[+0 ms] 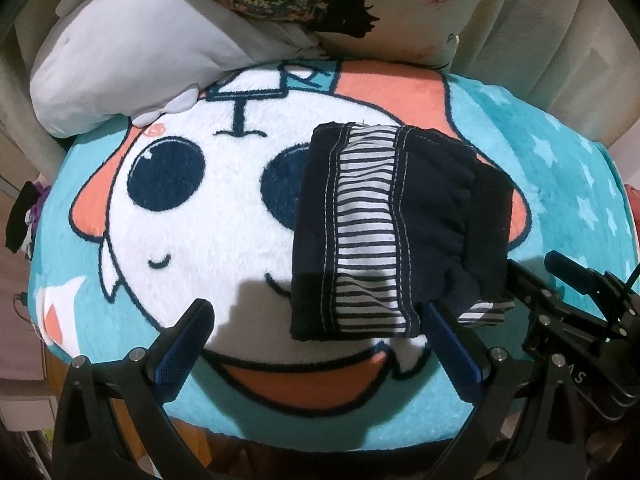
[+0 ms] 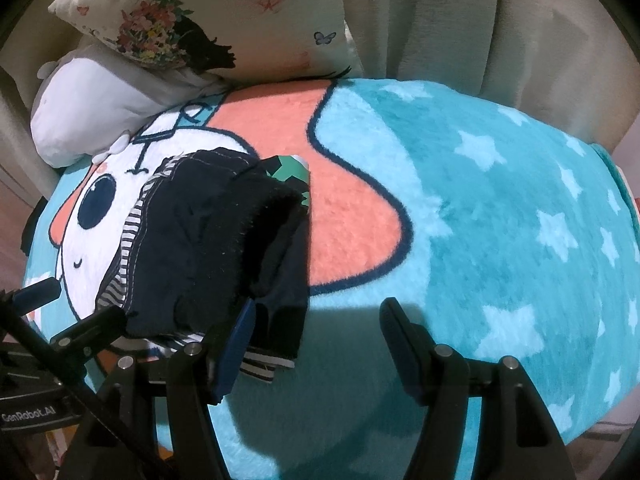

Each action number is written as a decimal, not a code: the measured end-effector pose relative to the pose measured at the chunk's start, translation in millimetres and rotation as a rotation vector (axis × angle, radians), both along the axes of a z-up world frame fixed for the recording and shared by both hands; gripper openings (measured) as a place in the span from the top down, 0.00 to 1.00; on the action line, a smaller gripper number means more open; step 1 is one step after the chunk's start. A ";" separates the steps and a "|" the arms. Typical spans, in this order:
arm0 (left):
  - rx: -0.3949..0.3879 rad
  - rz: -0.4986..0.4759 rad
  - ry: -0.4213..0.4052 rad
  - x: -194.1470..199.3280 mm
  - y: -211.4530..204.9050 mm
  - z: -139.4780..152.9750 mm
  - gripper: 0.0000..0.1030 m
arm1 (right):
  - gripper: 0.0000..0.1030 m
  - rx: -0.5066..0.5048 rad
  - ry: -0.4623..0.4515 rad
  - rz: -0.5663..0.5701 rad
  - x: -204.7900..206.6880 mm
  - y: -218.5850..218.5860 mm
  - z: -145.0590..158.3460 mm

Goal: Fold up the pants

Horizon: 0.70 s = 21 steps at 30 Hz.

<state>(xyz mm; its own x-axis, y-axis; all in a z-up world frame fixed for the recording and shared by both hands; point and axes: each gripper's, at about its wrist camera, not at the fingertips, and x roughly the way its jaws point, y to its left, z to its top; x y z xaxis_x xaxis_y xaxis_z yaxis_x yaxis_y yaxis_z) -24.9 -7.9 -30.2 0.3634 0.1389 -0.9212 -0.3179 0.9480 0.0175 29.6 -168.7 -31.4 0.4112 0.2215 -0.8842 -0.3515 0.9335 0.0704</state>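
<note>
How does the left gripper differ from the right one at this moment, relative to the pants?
The left gripper sits at the near edge of the folded pants, its right finger by the striped hem; the right gripper is off the pants' right side, mostly over bare blanket. The left faces the striped panel; the right sees the dark waistband side. Both are open and hold nothing.
</note>
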 end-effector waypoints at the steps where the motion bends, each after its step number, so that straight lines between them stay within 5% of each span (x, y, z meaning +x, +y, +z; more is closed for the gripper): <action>1: -0.001 0.004 0.003 0.1 0.3 -0.8 0.00 | 0.32 -0.001 0.002 0.003 0.4 0.2 -0.7; 21: -0.029 0.055 0.009 3.5 11.5 -3.3 0.00 | 0.31 -0.016 0.005 0.004 5.6 1.3 -3.4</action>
<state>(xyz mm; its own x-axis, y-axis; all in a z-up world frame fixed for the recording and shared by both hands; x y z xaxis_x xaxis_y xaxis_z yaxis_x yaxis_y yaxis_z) -21.4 3.6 -33.5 0.3474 0.1321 -0.9284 -0.3696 0.9292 -0.0061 35.2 -167.4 -34.8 0.4062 0.2093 -0.8895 -0.3551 0.9331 0.0575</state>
